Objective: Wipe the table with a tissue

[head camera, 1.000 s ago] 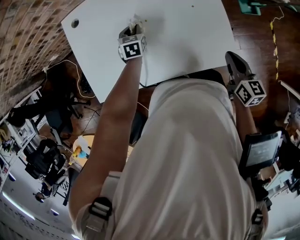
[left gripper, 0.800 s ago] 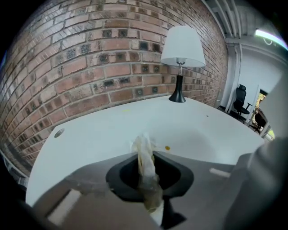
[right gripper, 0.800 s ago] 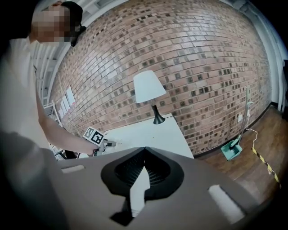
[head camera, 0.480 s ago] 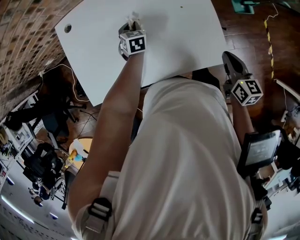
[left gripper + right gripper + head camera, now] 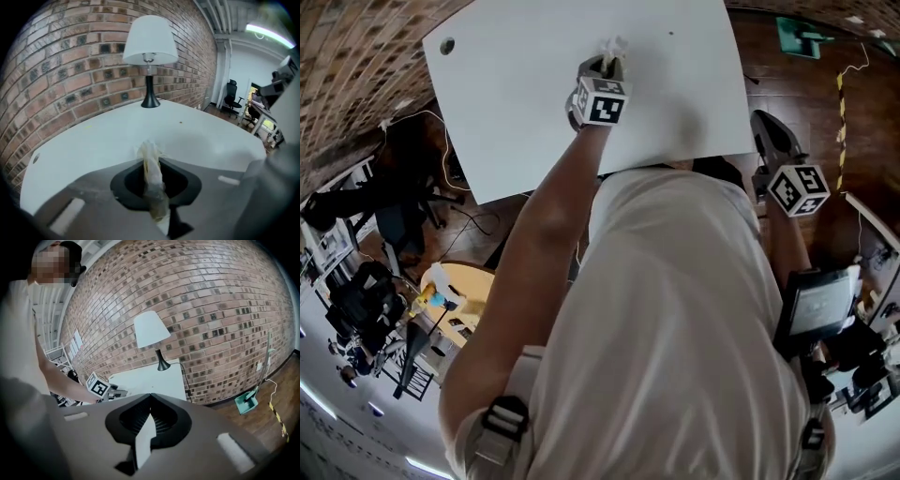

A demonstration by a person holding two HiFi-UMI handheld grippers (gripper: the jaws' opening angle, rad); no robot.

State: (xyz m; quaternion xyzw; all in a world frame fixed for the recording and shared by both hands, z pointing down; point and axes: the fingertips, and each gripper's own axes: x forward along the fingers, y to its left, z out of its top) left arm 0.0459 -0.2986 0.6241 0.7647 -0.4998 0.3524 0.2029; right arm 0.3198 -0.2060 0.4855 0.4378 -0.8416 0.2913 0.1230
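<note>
A white bench [image 5: 516, 112] stands against a brick wall [image 5: 70, 70], with dark wooden floor [image 5: 806, 75] beyond its right edge. A small round hole [image 5: 447, 45] sits near the bench's far left corner. A black-stemmed lamp [image 5: 150, 51] with a white shade stands at the wall end of the bench.

The person leans over the bench from its near edge. The left tongs [image 5: 605, 58] reach out over the middle of the bench top, pointing downward. Its jaws are nearly together, pinching a crumpled white tissue [image 5: 612, 45]. The tissue sticks out past the tips as a thin twisted wad, and its free end is down at the bench surface.

The right tongs [image 5: 769, 131] hang off the right side of the bench, over the floor and well apart from the tissue. Its jaws are closed tip to tip with nothing between them.

A teal object [image 5: 797, 33] lies on the floor farther right, and an office chair [image 5: 231, 93] stands in the room beyond the bench.
</note>
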